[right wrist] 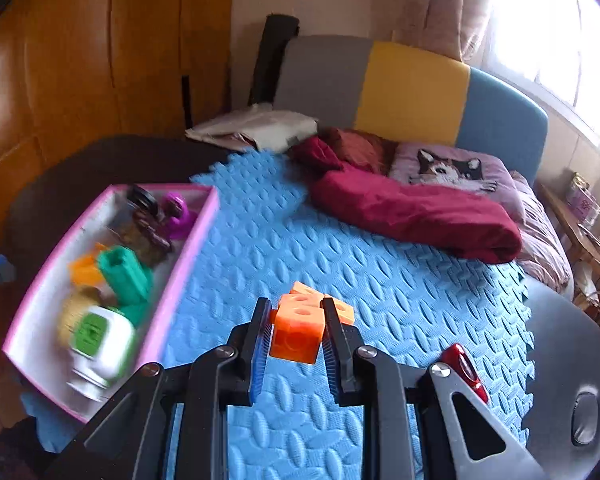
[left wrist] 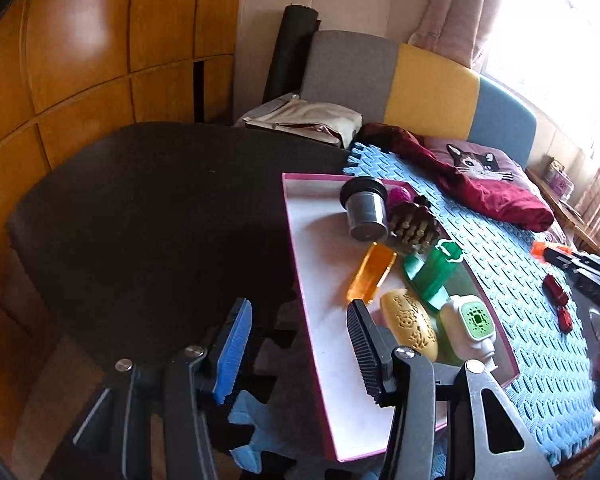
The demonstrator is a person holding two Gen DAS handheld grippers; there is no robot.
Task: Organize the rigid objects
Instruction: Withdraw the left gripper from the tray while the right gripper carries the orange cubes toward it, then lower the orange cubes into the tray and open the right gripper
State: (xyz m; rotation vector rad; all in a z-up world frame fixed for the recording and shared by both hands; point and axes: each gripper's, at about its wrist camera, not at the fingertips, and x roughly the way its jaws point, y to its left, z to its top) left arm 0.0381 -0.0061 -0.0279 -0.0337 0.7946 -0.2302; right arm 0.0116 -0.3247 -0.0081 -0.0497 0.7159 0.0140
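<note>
Landmark: pink-rimmed tray (right wrist: 188,256), sitting at the left edge of the blue foam mat (right wrist: 340,240).

Right gripper (right wrist: 296,332): jaws narrowed onto an orange block (right wrist: 298,330), one pad on each flat side face, held above the mat to the right of the tray. Block looks like hard moulded plastic with round sockets. Judged light, stiff, not fragile. Flat parallel faces give the ribbed pads good purchase; a corner grip would likely twist out. A second orange piece seems joined behind it, so the load may sit off-centre.

Left gripper (left wrist: 300,344): jaws wide, nothing between them, poised over the near left rim of the tray.

Count inside the tray, left wrist view:
- one dark lidded jar (left wrist: 366,210), tipped
- one magenta item (left wrist: 398,196), mostly hidden
- one brown studded piece (left wrist: 412,226)
- one clear orange bar (left wrist: 370,274)
- one green plastic piece (left wrist: 432,274)
- one yellow carved case (left wrist: 410,324)
- one white unit with green face (left wrist: 470,326)

Seven in all. Smooth casings, probably slippery; the jar could roll.

Right of the tray on the mat: red toy car (right wrist: 466,370), two red parts visible in the left view.
</note>
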